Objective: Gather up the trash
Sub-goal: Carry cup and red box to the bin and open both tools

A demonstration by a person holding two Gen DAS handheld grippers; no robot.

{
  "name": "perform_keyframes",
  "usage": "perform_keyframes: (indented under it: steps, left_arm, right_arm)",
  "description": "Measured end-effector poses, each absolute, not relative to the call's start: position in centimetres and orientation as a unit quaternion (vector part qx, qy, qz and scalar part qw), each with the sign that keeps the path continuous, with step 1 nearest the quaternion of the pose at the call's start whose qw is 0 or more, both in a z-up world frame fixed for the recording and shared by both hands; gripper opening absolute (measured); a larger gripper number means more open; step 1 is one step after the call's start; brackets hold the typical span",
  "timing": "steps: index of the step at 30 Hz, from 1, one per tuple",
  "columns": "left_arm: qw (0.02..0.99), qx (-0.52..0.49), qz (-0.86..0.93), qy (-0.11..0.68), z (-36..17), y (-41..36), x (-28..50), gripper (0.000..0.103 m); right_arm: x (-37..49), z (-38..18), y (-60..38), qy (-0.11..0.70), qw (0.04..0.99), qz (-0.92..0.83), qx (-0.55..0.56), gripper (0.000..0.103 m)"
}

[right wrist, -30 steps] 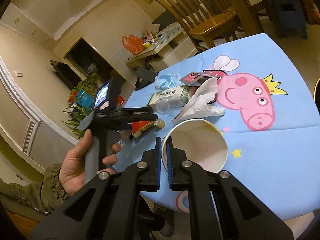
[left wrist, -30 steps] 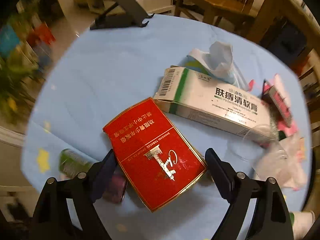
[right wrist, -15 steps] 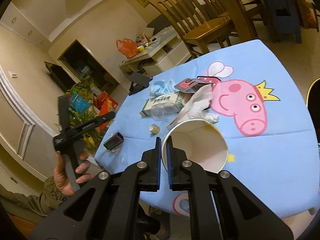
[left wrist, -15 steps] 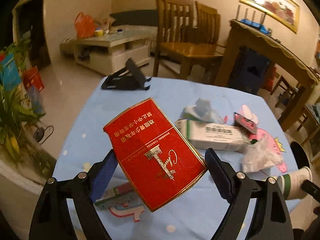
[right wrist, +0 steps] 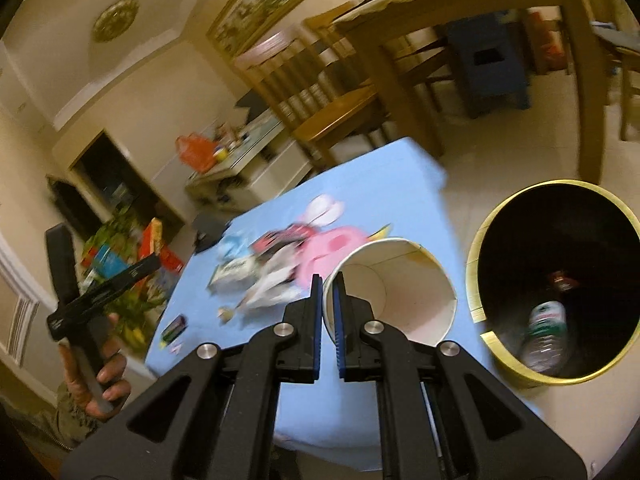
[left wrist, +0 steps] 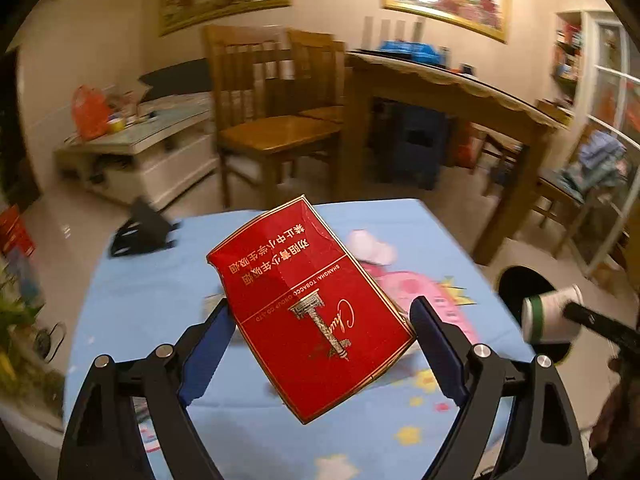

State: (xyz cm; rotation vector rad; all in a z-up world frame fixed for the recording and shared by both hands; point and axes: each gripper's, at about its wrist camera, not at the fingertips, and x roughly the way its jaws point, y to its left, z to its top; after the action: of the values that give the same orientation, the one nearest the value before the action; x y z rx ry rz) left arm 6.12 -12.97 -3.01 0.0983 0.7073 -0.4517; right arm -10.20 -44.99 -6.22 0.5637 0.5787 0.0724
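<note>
Red carton: flat cigarette pack, clamped across its width by the left gripper, jaws spread wide, held in the air above the blue tablecloth.
Paper cup: rim pinched by the right gripper, jaws nearly together, mouth facing the camera.
Bin: on the floor beside the table, a plastic bottle inside.
Remaining litter: blurred on the cloth.

red cigarette pack, gold "SHANGHAI TOBACCO GROUP CO.,LTD", upside-down Chinese characters, script logo
</note>
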Motion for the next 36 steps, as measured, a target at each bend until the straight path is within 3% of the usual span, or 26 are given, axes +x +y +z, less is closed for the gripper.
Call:
perform_keyframes:
  steps: [7,9,12,17,20,23,34,36]
  left_arm:
    - [0.890,0.095,-0.290,0.340,-4.0,-21.2,4.5,0.085]
    - [0.882,0.110,-0.307,0.339,-4.4,-23.4,4.0,0.085]
    - [0.870,0.131,-0.332,0.340,-4.9,-26.9,3.4,0.085]
    - [0.851,0.157,-0.370,0.338,-5.7,-32.6,2.6,0.085]
    - [0.840,0.169,-0.391,0.337,-6.2,-35.8,2.1,0.085]
    - [0.831,0.187,-0.407,0.330,-6.7,-38.6,1.4,0.085]
    - [0.813,0.212,-0.439,0.319,-7.4,-43.9,0.2,0.087]
    - [0.814,0.212,-0.438,0.317,-7.3,-43.9,0.2,0.092]
  right_arm:
    - [-11.3,-7.6,-51.4,0.288,0.917,-0.058,0.269,0.010]
    - [-11.9,-8.6,-53.2,0.287,0.911,-0.077,0.284,0.043]
    - [-12.9,-9.3,-54.6,0.278,0.911,-0.096,0.287,0.065]
    - [-14.8,-9.9,-56.9,0.268,0.908,-0.111,0.303,0.081]
    - [-16.1,-9.8,-58.7,0.256,0.904,-0.120,0.320,0.082]
    - [-18.8,-8.9,-60.3,0.228,0.903,-0.152,0.330,0.097]
    - [-26.5,-9.3,-62.5,0.205,0.889,-0.203,0.356,0.098]
    - [-26.9,-9.3,-62.5,0.208,0.887,-0.207,0.356,0.098]
